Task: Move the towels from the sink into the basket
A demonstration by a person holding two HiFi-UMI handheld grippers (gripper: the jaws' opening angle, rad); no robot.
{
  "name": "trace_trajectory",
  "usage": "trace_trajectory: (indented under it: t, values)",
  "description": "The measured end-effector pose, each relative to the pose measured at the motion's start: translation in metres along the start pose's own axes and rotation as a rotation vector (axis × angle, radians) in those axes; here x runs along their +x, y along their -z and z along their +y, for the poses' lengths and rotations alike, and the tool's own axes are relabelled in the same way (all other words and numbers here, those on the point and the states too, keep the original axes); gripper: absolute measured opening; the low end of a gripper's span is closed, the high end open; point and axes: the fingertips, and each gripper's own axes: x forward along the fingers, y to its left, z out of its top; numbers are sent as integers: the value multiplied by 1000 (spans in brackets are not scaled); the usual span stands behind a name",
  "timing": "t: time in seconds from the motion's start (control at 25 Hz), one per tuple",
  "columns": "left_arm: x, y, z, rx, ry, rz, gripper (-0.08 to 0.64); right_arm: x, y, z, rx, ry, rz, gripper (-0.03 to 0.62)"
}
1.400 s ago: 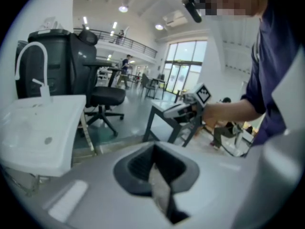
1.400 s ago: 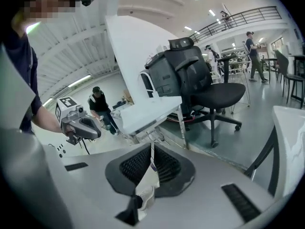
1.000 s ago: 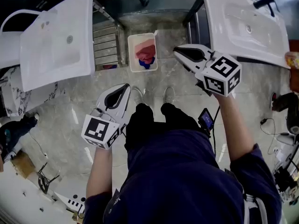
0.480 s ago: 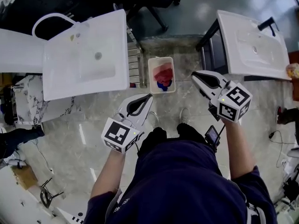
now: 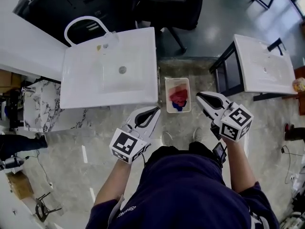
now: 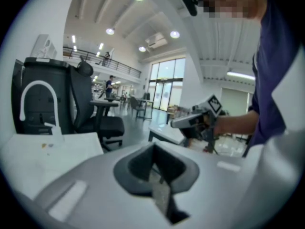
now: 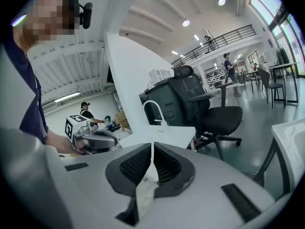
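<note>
A white basket (image 5: 167, 95) stands on the floor between two sinks, holding a red towel (image 5: 178, 96) over a blue one (image 5: 175, 107). The left white sink (image 5: 109, 68) shows an empty basin with no towel in view. My left gripper (image 5: 156, 109) hovers just left of the basket, jaws shut and empty. On the basket's right my right gripper (image 5: 199, 96) is held level, jaws shut with nothing between them. In the left gripper view the right gripper (image 6: 177, 123) shows ahead; in the right gripper view the left gripper (image 7: 114, 140) shows at left.
A second white sink (image 5: 264, 66) on a dark stand is at the right. A black office chair (image 5: 167, 4) stands behind the basket. The person's shoes (image 5: 167, 138) are on the marble floor just below the basket. Cables and clutter lie at the floor's edges.
The head view has swung so the left sink and basket moved right and down in frame. Both grippers stay shut and have drawn closer to the basket's sides.
</note>
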Motion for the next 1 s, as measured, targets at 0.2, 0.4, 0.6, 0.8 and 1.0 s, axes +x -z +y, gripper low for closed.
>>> trace_trajectory:
  t: [0.2,0.4,0.6,0.8,1.0]
  values:
    - [-37,0,9,4,-18,-31,3,17,-9,43,-17,-10,-33,20]
    - [-60,-1,16,-11,-55,-63,3,30,-18,72,-37,-42,-42,20]
    - [-63,-6,9,-17,-83,-95,3,26,-28,87,-55,-77,-62,18]
    - [-62,-11,-2,-23,-98,-113,3,21,-34,95,-67,-105,-69,17]
    - [-59,-15,-12,-21,-102,-116,3,18,-32,95,-61,-124,-70,12]
